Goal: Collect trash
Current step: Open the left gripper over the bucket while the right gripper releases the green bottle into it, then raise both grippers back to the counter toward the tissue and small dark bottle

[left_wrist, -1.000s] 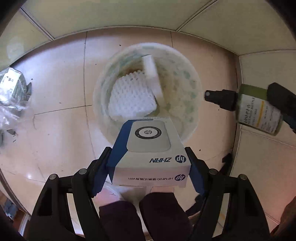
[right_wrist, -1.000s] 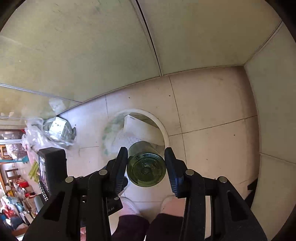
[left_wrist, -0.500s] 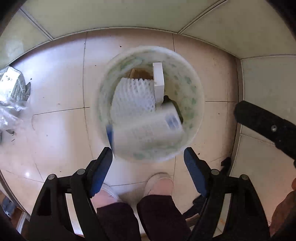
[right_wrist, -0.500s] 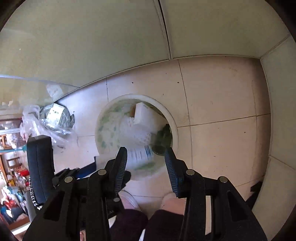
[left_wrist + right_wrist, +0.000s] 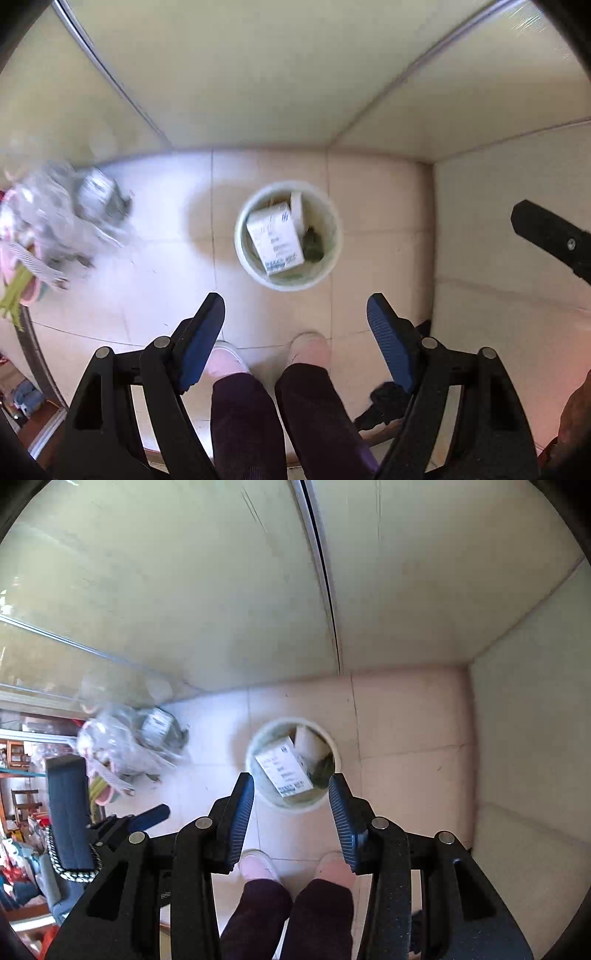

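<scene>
A white round trash bin (image 5: 332, 254) stands on the tiled floor in a corner; it also shows in the right wrist view (image 5: 332, 753). Inside lies a white printed box (image 5: 275, 240), also seen in the right wrist view (image 5: 284, 771), beside a dark green bottle (image 5: 314, 247) and a white slab (image 5: 297, 210). My left gripper (image 5: 295, 314) is open and empty, high above the bin. My right gripper (image 5: 291, 794) is open and empty, also above the bin.
A crumpled clear plastic bag (image 5: 62, 221) with packaging lies on the floor at the left, also in the right wrist view (image 5: 129, 742). The person's feet (image 5: 306, 347) stand below the bin. Cream walls close in behind and to the right.
Both grippers let go: the box and the green bottle dropped into the bin. Both grippers then rose well above it, so the bin looks much smaller.
</scene>
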`<state>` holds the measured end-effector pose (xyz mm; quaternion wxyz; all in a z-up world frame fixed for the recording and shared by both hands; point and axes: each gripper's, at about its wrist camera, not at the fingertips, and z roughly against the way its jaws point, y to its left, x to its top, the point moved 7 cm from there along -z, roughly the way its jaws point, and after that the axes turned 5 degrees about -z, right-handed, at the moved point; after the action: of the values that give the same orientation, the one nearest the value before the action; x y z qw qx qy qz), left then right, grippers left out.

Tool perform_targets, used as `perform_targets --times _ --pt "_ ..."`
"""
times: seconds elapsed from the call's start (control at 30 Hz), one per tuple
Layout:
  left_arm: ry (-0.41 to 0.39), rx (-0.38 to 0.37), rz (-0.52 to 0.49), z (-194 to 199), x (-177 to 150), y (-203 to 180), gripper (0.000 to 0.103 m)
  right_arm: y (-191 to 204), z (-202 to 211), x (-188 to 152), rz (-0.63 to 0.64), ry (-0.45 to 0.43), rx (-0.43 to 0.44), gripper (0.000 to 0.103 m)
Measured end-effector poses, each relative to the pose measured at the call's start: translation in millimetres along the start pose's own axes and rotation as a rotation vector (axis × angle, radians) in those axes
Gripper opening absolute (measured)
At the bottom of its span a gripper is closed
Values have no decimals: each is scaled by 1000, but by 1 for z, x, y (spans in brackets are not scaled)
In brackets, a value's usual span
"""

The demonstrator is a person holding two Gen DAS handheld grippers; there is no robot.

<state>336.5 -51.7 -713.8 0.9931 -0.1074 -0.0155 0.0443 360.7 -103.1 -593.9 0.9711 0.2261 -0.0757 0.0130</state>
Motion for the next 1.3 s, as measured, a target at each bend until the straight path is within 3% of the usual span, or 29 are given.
perform_targets --times 0.37,0.6,0.77,1.0,1.17,1.3 --pt "-311 19 3 270 38 -58 79 44 242 45 105 -277 48 39" --pt "-533 72 -14 407 60 -78 79 66 352 63 180 -454 71 39" --pt "-670 90 -13 480 81 -82 80 100 393 86 203 -550 71 39" --pt "-796 95 -13 537 128 -55 87 122 418 129 215 -631 63 45" --pt "-839 59 -24 553 197 -22 88 136 413 170 179 -664 39 45" --pt "-809 26 -43 554 273 4 88 148 399 220 101 -651 17 45"
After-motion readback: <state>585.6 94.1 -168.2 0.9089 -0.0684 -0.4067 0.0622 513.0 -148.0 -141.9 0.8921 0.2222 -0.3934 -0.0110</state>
